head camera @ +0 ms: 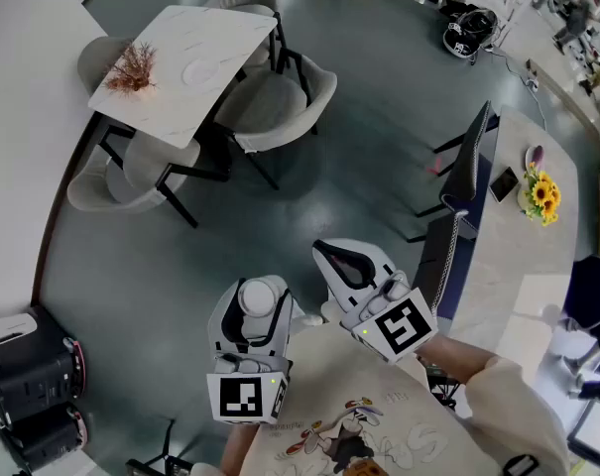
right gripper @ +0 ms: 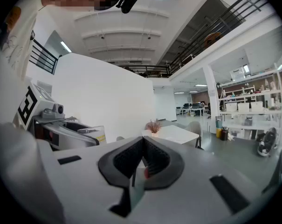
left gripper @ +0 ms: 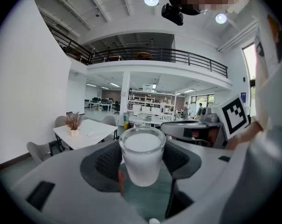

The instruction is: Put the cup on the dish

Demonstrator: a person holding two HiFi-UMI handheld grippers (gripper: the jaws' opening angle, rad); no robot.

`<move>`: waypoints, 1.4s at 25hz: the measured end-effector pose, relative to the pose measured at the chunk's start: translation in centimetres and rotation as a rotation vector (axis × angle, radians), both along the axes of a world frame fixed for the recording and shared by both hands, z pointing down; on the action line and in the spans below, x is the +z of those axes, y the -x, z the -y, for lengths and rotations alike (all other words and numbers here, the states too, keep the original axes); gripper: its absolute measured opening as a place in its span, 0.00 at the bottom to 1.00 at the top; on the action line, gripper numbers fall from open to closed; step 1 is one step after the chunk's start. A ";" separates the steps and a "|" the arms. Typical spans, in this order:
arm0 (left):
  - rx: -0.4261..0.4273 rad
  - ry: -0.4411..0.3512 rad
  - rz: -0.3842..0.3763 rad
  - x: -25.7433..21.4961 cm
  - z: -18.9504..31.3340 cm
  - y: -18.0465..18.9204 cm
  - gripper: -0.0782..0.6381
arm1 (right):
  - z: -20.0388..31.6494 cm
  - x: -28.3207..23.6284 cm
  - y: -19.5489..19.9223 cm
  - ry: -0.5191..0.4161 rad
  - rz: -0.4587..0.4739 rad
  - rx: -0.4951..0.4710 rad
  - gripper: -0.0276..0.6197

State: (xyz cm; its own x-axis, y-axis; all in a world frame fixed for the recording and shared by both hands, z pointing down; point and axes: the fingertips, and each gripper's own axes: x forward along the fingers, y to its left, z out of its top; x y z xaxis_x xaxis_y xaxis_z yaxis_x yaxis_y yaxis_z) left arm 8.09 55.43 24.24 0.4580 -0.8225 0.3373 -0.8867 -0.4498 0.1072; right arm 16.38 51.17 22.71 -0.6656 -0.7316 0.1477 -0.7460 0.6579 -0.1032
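My left gripper (head camera: 257, 303) is shut on a frosted white cup (head camera: 260, 294), held upright between the pads (left gripper: 105, 161) over the grey floor. In the left gripper view the cup (left gripper: 141, 156) fills the gap between the jaws. The dish (head camera: 200, 70) is a pale plate on the white marble table (head camera: 171, 107) far ahead at the upper left, and shows small as the dish (left gripper: 92, 134) beyond the cup. My right gripper (head camera: 343, 260) is beside the left one, shut with nothing in it; its pads (right gripper: 152, 160) meet at the tips.
A dried plant (head camera: 133, 67) stands on the table next to the dish. Grey chairs (head camera: 280, 107) surround the table. A counter (head camera: 518, 246) with sunflowers (head camera: 540, 196) and black chairs (head camera: 468, 167) is at the right. Black equipment (head camera: 27, 385) sits at the lower left.
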 end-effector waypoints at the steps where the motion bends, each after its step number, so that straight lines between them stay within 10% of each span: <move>1: -0.002 0.001 0.001 0.0 -0.1 0.0 0.49 | 0.0 0.1 0.0 -0.002 -0.005 0.002 0.05; 18: -0.031 0.019 -0.017 0.1 -0.1 3.2 0.49 | -0.4 0.8 1.0 0.054 0.022 0.044 0.05; 35: -0.091 -0.003 -0.053 1.9 -1.1 13.8 0.49 | -0.4 2.2 8.8 0.062 -0.011 0.078 0.05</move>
